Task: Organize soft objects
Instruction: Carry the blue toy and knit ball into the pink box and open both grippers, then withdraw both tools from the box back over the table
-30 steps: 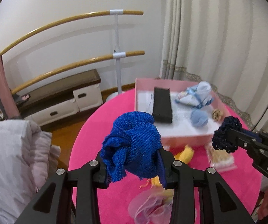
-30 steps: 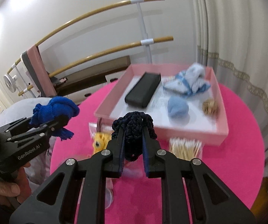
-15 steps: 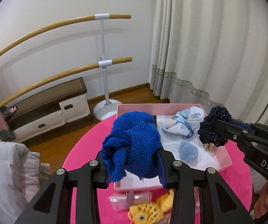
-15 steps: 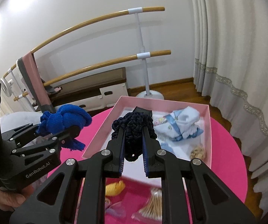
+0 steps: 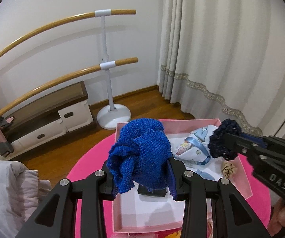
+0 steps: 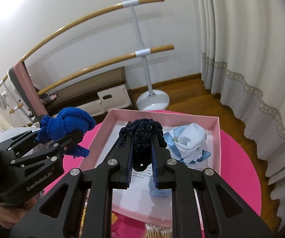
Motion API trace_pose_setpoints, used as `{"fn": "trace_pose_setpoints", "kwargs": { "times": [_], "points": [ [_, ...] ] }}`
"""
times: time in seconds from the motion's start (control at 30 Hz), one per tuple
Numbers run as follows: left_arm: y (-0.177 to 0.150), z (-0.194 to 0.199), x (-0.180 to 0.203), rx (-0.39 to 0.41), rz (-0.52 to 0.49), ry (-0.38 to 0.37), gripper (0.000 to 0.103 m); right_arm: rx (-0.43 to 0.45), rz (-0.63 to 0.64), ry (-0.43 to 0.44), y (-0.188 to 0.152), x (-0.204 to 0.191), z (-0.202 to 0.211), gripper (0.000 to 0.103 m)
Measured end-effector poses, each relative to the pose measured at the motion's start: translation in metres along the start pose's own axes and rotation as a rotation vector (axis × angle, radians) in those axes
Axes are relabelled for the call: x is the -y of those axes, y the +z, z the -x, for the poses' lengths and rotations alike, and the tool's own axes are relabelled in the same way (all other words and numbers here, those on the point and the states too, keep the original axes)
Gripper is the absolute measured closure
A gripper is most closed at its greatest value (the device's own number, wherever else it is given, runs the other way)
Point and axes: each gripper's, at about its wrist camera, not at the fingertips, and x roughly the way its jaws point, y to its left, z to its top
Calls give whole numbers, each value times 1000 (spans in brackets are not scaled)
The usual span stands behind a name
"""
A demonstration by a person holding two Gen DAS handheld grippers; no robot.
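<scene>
My left gripper (image 5: pixel 141 175) is shut on a bright blue knotted cloth (image 5: pixel 140 154), held above the near left part of the pink box (image 5: pixel 245 180); the gripper also shows in the right wrist view (image 6: pixel 71 138) with the cloth (image 6: pixel 67 125). My right gripper (image 6: pixel 141 165) is shut on a dark navy crocheted piece (image 6: pixel 141 136), above the box (image 6: pixel 217 138); it shows in the left wrist view (image 5: pixel 224 140) too. In the box lie a white-and-blue baby cloth bundle (image 6: pixel 190 140), a light blue soft ball (image 6: pixel 160 190), a beige scrunchie (image 5: pixel 228 169) and a partly hidden black case (image 5: pixel 152 191).
The box sits on a round pink table (image 6: pixel 239 170). A pack of cotton swabs (image 6: pixel 158 231) and yellow items lie at the table's near edge. Behind stand a ballet barre stand (image 5: pixel 110 91), a low wooden bench (image 5: pixel 49 107) and curtains (image 5: pixel 221 49). Grey bedding (image 5: pixel 5 194) lies left.
Both grippers rose and moved forward, from beside the box to above it, still holding their cloth items. The items on the table's near edge have dropped out of the left view.
</scene>
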Motion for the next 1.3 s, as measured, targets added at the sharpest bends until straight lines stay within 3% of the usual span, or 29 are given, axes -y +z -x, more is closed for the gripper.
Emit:
{"fn": "trace_pose_setpoints", "kwargs": {
  "times": [0.67, 0.8, 0.87, 1.03, 1.13, 1.2, 1.3],
  "points": [
    [25, -50, 2, -87, 18, -38, 66, -89, -29, -5, -4, 7, -44, 88],
    [28, -58, 4, -96, 13, -32, 59, -96, -35, 0, -3, 6, -47, 83],
    [28, -58, 3, -91, 13, -28, 47, -99, -34, -2, -2, 6, -48, 78],
    [28, -56, 3, -74, 14, -9, 35, -92, -49, -9, -5, 9, -46, 72],
    [24, -54, 2, -65, 21, -1, 31, -84, -55, -12, -6, 10, -43, 65],
    [19, -51, 0, -56, 28, 7, 26, -73, -67, -25, -7, 14, -41, 53],
    [14, -42, -6, -22, 43, 32, 7, -50, -103, -52, -10, 25, -35, 13]
  ]
}}
